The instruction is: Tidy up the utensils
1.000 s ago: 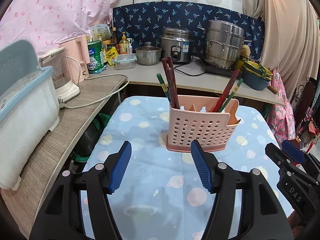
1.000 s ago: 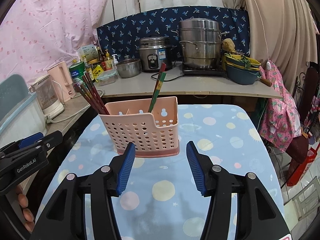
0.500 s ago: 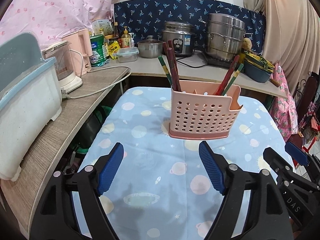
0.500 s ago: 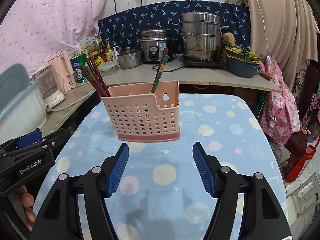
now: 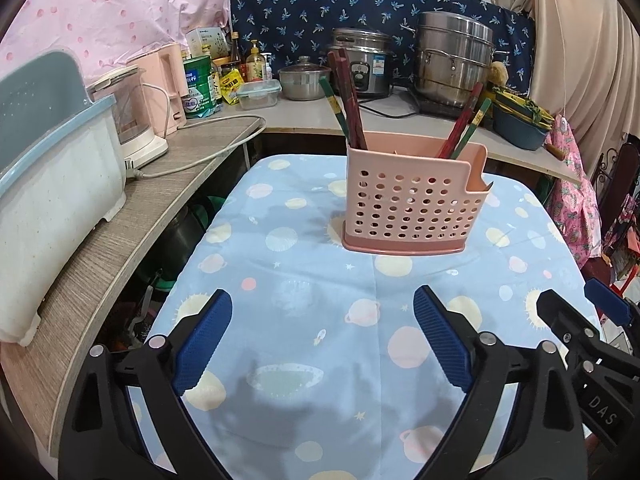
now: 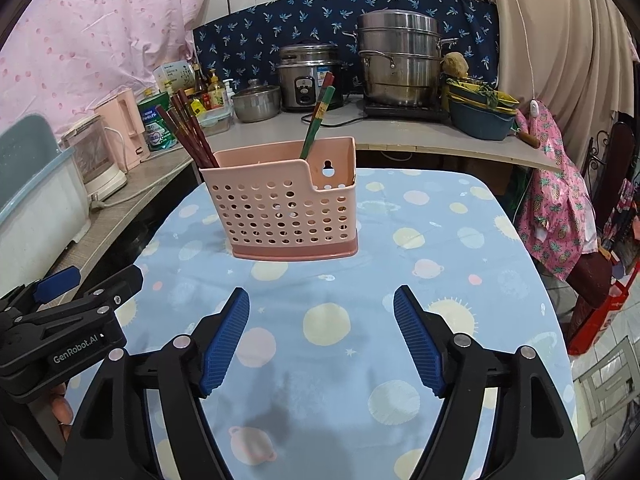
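Both grippers, left gripper [image 5: 322, 338] and right gripper [image 6: 322, 336], are held wide apart and empty; chopsticks [image 6: 192, 136] are partly hidden inside the pink holder [image 6: 284, 208].

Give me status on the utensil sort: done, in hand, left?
Done: all visible chopsticks stand in the pink holder, a dark red bunch at its left end and a red and green pair at its right. In hand: nothing; left gripper and right gripper are both open and empty. Left: no loose utensils show on the tablecloth.
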The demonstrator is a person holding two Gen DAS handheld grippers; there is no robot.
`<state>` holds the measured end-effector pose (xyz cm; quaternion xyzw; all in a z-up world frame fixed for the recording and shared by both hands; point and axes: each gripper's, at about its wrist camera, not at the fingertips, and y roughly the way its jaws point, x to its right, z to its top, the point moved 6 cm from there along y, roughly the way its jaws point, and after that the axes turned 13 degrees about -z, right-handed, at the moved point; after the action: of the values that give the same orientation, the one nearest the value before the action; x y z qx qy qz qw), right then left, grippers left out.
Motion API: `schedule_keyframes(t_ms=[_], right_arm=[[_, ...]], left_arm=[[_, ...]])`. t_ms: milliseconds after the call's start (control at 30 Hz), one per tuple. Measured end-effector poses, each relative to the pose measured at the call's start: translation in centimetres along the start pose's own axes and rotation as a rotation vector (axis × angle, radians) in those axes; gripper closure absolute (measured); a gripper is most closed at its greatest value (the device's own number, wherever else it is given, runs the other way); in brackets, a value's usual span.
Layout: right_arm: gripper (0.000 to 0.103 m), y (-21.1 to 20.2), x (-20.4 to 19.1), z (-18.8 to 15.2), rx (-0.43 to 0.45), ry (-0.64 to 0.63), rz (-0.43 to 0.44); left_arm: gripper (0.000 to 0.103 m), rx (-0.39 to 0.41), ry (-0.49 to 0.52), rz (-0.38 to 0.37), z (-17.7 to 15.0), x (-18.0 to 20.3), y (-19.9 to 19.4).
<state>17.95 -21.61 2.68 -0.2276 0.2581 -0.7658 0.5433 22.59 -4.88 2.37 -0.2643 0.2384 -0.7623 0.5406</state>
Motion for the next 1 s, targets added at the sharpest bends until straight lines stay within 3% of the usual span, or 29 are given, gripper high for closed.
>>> schedule_keyframes(t_ms=[200,1000], right_arm=[[0.019,0.3,0.0,-0.2,-0.002,-0.011,-0.016],[0.013,2.6,0.1,-0.1,-0.037,-0.021,-0.04]], left_arm=[[0.009,-0.026,0.006,0.004,-0.6,0.0,0.6],[0.007,-0.075,-0.001,0.002,0.1,-0.1,2.6]])
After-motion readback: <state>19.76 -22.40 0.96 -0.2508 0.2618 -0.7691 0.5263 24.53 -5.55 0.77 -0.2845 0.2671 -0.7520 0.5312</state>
